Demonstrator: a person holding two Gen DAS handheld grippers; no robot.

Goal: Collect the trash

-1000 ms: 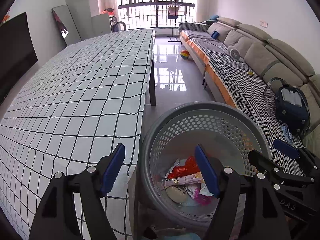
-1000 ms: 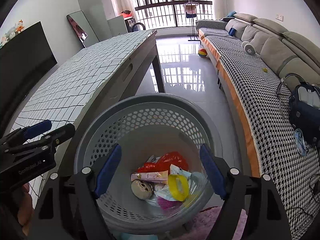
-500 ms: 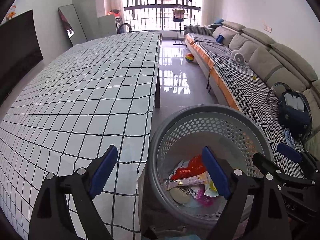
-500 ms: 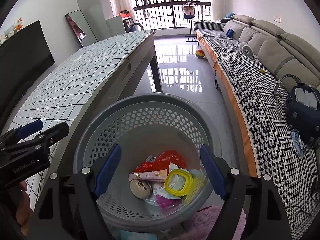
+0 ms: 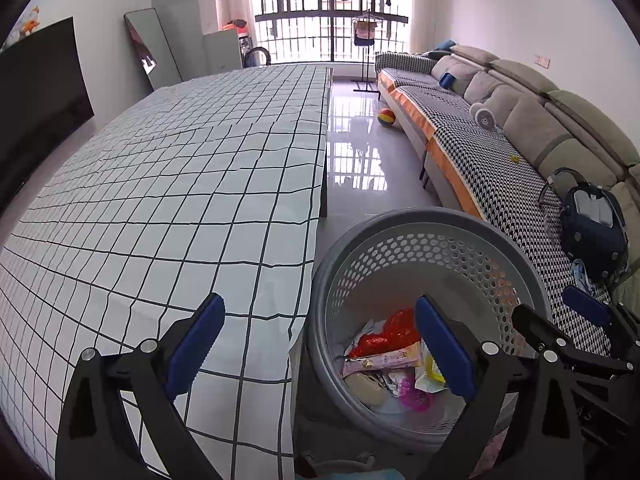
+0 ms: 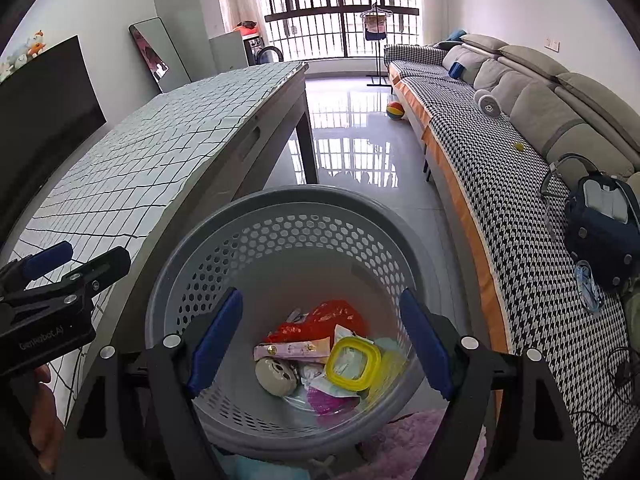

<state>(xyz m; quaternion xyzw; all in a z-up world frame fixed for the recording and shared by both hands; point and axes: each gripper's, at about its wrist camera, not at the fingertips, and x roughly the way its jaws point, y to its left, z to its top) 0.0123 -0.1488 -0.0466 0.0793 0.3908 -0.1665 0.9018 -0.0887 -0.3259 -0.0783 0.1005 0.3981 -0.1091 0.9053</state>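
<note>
Left gripper (image 5: 318,346) hovering over the edge of the checked tablecloth (image 5: 160,200) & the rim of the grey perforated basket (image 5: 432,220), jaws opening wide w/ nothing between them. Right gripper (image 6: 320,340) hanging directly above the basket (image 6: 280,216), jaws spread apart & empty. Trash lying at the basket bottom: red wrapper (image 6: 320,318), pink packet (image 6: 294,350), yellow-rimmed lid (image 6: 352,364), round beige piece (image 6: 276,376), all touching each other in one pile.

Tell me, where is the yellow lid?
The yellow lid lies inside the grey basket, on top of the wrappers, just right of the pink packet. In the right wrist view it shows low in the middle.
</note>
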